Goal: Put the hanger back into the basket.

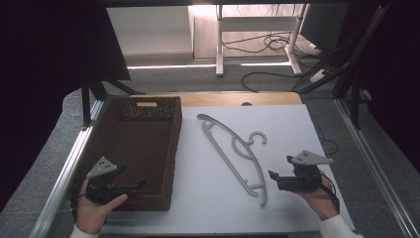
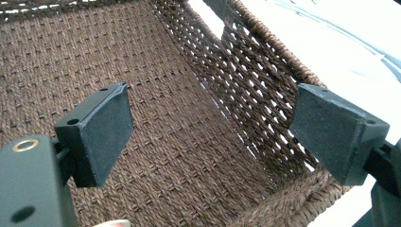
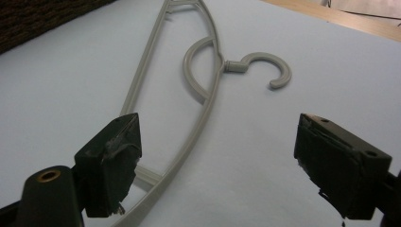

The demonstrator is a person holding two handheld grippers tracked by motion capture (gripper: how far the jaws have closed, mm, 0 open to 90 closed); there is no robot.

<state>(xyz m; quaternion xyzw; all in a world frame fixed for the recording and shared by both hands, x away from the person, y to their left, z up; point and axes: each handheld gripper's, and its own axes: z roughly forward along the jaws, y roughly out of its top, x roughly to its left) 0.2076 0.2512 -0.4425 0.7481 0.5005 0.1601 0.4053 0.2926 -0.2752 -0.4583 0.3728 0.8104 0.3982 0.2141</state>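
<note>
A grey plastic hanger [image 1: 246,144] lies flat on the white tabletop [image 1: 292,129], with its hook toward the right. My right gripper [image 1: 278,169] sits just right of the hanger's near end, held low over the table. In the right gripper view this gripper [image 3: 227,158] is open, with the hanger [image 3: 209,109] running between and beyond its jaws and nothing gripped. A brown woven basket [image 1: 143,144] stands at the left. My left gripper [image 1: 134,186] hovers over its near end. It is open [image 2: 217,127] above the basket floor [image 2: 179,156] and holds nothing.
The basket's right wall [image 2: 265,80] stands between the left gripper and the white tabletop. A wooden strip [image 1: 237,98] edges the back of the table. Metal rails [image 1: 64,168] run along both sides. Cables and a desk frame lie on the floor beyond.
</note>
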